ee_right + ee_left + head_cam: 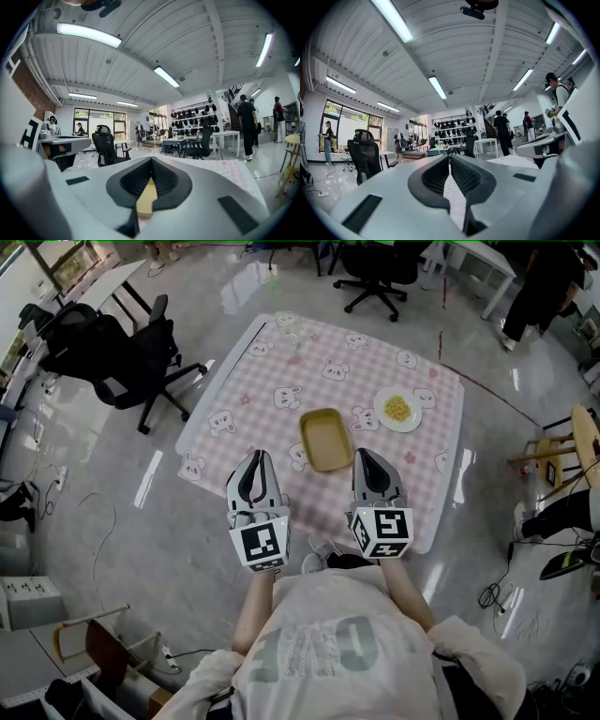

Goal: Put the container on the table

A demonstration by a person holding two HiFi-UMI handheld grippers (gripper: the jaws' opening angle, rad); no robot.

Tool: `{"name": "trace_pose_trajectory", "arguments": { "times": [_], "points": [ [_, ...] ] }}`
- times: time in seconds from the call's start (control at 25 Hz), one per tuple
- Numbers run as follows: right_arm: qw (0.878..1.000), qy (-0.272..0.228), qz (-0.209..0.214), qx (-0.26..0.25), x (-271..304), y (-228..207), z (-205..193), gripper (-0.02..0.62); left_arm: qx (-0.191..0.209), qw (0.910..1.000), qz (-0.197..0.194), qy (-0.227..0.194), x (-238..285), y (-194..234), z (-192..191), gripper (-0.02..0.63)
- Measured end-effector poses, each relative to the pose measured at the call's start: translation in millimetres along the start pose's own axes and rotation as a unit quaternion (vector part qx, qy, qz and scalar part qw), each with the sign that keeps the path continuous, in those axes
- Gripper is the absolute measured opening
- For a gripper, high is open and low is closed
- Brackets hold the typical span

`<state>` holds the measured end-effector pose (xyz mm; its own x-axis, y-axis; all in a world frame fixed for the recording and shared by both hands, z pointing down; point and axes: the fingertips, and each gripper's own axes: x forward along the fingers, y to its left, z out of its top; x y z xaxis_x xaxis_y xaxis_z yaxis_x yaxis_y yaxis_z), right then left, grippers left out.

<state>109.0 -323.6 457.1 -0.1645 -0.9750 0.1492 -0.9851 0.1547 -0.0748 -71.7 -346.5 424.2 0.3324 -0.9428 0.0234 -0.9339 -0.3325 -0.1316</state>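
Close in, we hold the left gripper (255, 457) and right gripper (367, 456) low over the near edge of the table (246, 381). Both have their jaws pressed together on nothing (a yellow sliver shows through the right one's slit), which we read as a parked pose. Just beyond, the container (327, 439) sits flat on the checked cloth, so the job looks done. The plate (398, 410) lies farther off to the right.

Yellow container (326, 439) on a pink checked table (427, 502)
The container lies mid-table, open side up. The right gripper (365, 454) reaches its corner at 5 o'clock, and the left gripper (255, 456) hangs apart at 8 o'clock. A plate (398, 411) of yellow food sits at 2 o'clock.
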Motion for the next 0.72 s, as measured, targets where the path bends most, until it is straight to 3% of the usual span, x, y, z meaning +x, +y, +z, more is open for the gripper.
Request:
{"name": "trace_pose_trajectory", "arguments": {
  "times": [0.72],
  "points": [
    [1.000,0.000,0.005,0.004,-6.5,-9.1,-0.5,0.029,-0.003,1.0000,-0.003,0.003,-2.9,-11.1,-1.9,0.032]
  ]
}}
